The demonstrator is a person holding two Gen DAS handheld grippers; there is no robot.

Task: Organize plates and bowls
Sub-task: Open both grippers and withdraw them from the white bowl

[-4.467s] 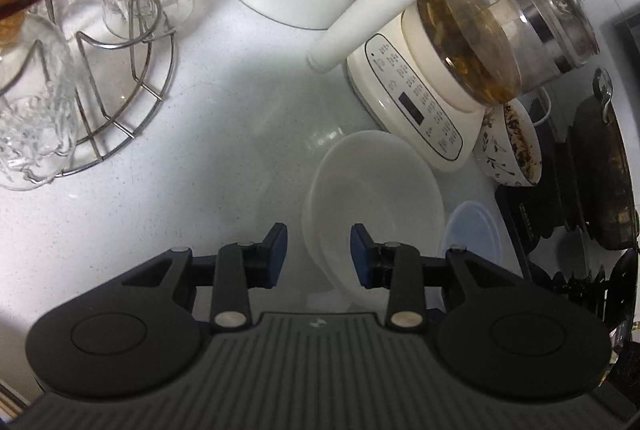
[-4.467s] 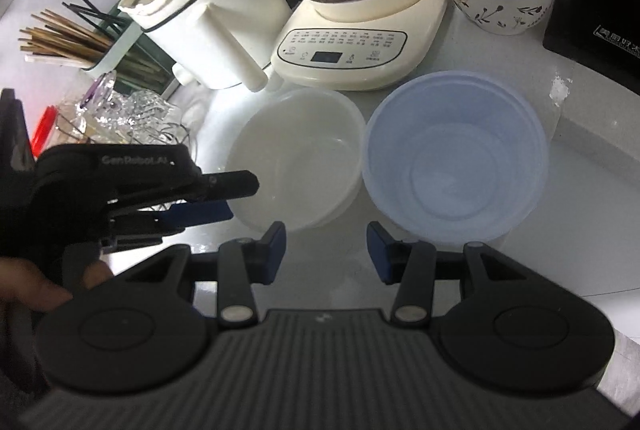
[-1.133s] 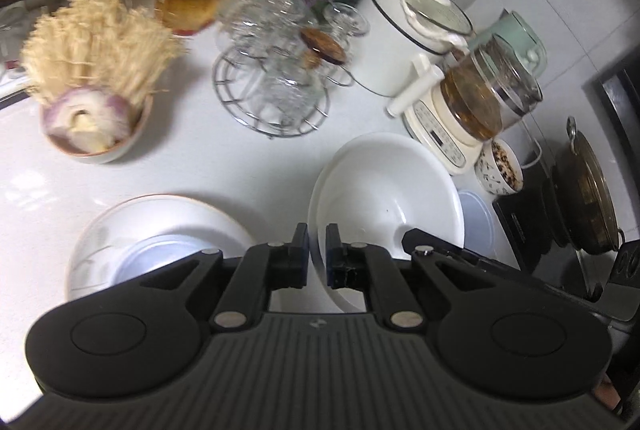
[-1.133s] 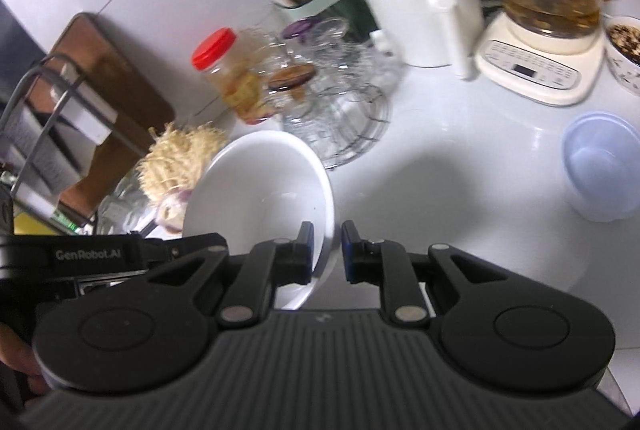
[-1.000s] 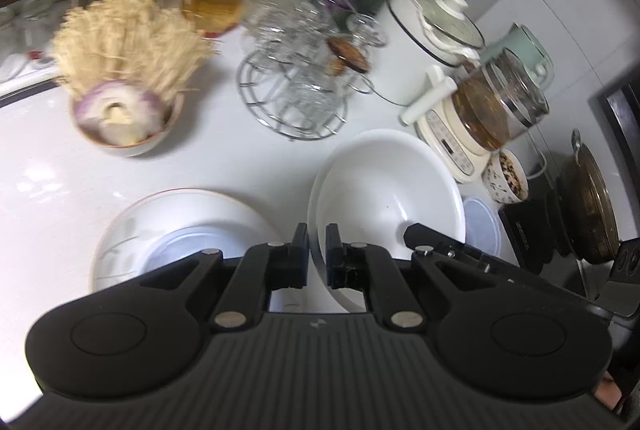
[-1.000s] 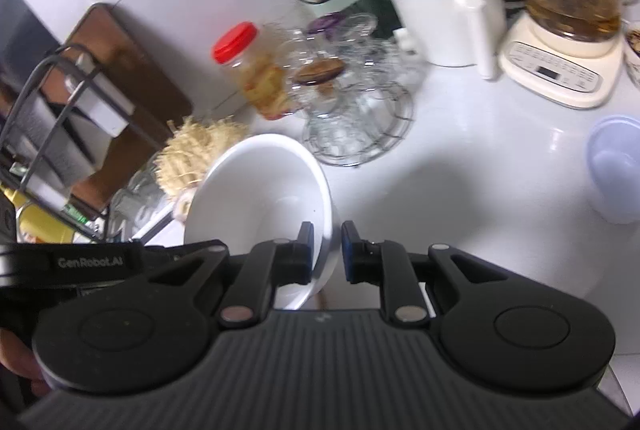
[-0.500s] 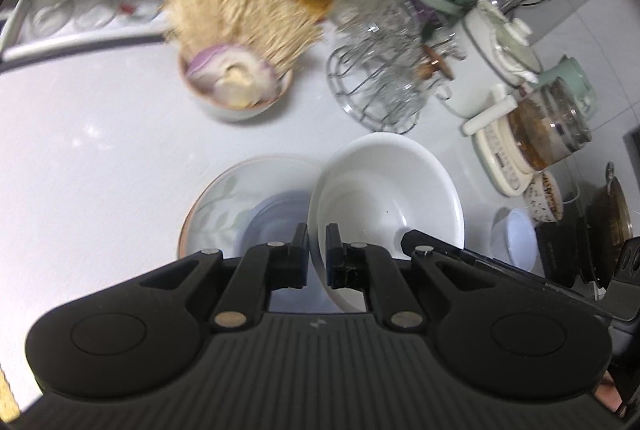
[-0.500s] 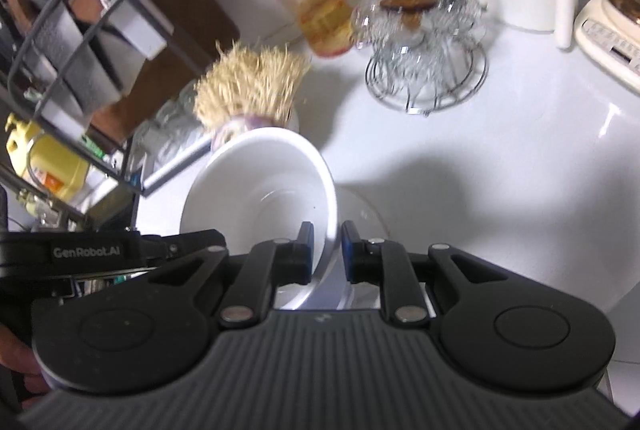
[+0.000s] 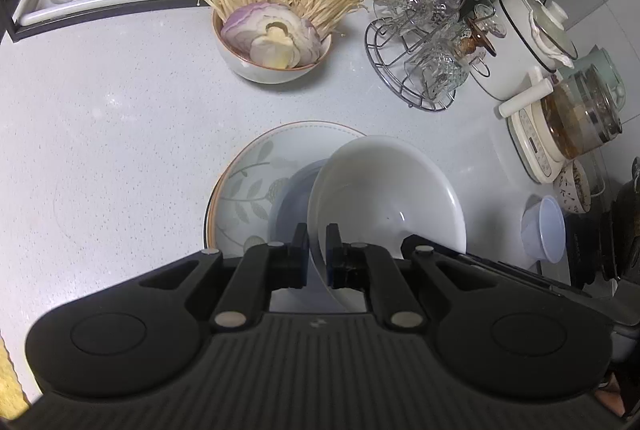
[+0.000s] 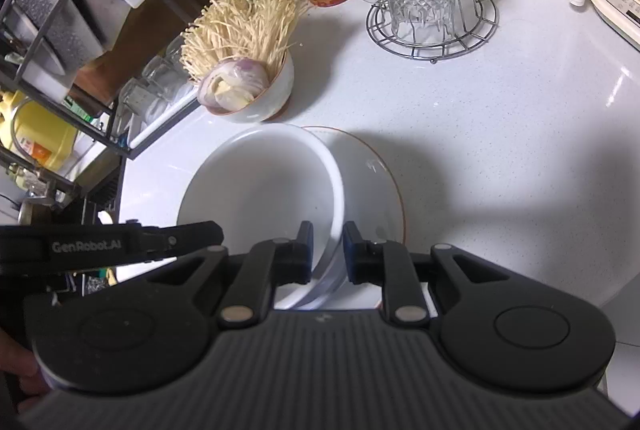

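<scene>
The wide, smooth white plastic bowl hangs tilted above the leaf-patterned ceramic plate with a brown rim, which lies on the speckled white table and carries a shallow pale-blue plastic bowl at its middle. The left claw pinches the near rim of the white bowl, its blue-padded fingers almost pressed together on the thin wall; the right claw straddles the opposite rim, and whether its pads actually touch the wall cannot be told from here. To nest the bowl well, I would level it first, centre it over the blue bowl, and lower both sides evenly so the glossy, slippery rim does not twist out of the grip or strike the plate's edge. Release should come only once the base sits flat. Thin plastic of this kind flexes under pressure, so a light squeeze is probably enough. Just behind stands a small ceramic bowl of enoki mushrooms and sliced onion, close enough to be knocked by a careless swing, with cut-glass cups on a wire rack further right.
</scene>
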